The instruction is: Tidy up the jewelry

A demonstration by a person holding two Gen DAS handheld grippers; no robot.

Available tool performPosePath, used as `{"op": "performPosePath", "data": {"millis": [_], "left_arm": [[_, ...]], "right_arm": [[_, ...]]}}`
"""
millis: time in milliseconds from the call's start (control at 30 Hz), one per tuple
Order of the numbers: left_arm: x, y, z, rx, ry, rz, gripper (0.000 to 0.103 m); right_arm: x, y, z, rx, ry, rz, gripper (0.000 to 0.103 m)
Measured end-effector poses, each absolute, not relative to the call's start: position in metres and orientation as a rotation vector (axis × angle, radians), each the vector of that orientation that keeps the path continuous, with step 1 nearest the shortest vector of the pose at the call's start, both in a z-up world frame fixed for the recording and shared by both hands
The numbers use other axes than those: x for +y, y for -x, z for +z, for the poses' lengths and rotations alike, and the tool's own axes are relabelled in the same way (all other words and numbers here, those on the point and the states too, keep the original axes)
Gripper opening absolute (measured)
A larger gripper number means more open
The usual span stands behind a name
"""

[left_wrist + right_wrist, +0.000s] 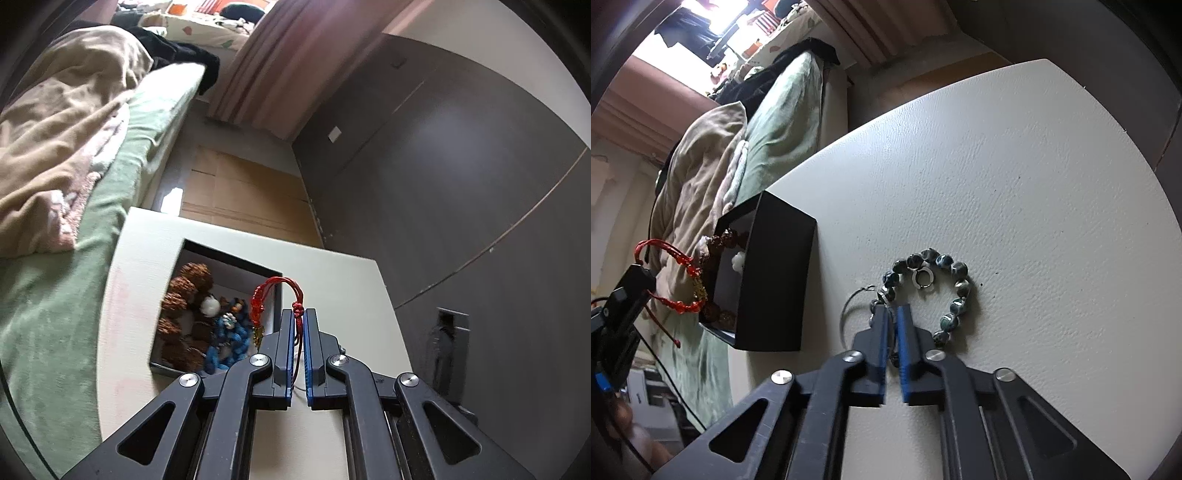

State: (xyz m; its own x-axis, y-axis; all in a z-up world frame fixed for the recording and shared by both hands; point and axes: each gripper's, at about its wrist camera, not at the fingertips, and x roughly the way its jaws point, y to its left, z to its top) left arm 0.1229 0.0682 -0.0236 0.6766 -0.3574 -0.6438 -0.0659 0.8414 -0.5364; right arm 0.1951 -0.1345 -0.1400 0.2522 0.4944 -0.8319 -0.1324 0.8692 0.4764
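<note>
While our left tool [300,314] pinches the red cord bracelet [275,295] above the black box [775,273] for dropping in, our right tool [894,312] has clamped the green bead bracelet [955,291] lying on the counter [1034,184].

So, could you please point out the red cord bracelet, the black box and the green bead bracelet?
red cord bracelet [297,291]: left wrist view, arch above claw.
black box [775,273]: right wrist view, outer side wall.
green bead bracelet [960,269]: right wrist view, upper-right bead.
</note>
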Motion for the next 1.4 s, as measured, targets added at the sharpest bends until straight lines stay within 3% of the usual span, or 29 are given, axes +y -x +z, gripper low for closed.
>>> {"op": "performPosePath", "data": {"millis": [133,167,267,300,700,1033,1100,1133,1167,1400], "left_arm": [[0.075,-0.125,-0.024,0.844,0.568,-0.190,0.008],[0.077,-0.126,-0.025,0.850,0.575,-0.189,0.016],[0.089,-0.124,-0.027,0.839,0.620,-0.174,0.072],[0.094,-0.122,-0.026,0.819,0.637,-0.165,0.079],[0.129,-0.123,-0.011,0.762,0.661,-0.133,0.079],[0.141,-0.132,-0.013,0.752,0.681,-0.120,0.079],[0.142,-0.134,-0.014,0.752,0.684,-0.117,0.079],[0.142,-0.134,-0.014,0.753,0.684,-0.115,0.079],[0.143,-0.135,-0.014,0.754,0.682,-0.112,0.079],[0.132,-0.134,-0.014,0.760,0.665,-0.119,0.079]], "right_arm": [[-0.137,-0.192,-0.125,1.196,-0.386,0.484,0.004],[-0.138,-0.191,-0.123,1.185,-0.404,0.497,0.004],[-0.139,-0.189,-0.115,1.155,-0.447,0.528,0.004],[-0.139,-0.188,-0.112,1.143,-0.458,0.540,0.004],[-0.118,-0.189,-0.074,0.995,-0.534,0.713,0.004],[-0.073,-0.193,-0.069,0.978,-0.536,0.835,0.005],[-0.064,-0.195,-0.074,1.035,-0.521,0.840,0.018],[-0.063,-0.197,-0.077,1.063,-0.513,0.822,0.046],[-0.065,-0.198,-0.079,1.063,-0.519,0.792,0.064],[-0.100,-0.199,-0.073,1.024,-0.556,0.722,0.069]]}}
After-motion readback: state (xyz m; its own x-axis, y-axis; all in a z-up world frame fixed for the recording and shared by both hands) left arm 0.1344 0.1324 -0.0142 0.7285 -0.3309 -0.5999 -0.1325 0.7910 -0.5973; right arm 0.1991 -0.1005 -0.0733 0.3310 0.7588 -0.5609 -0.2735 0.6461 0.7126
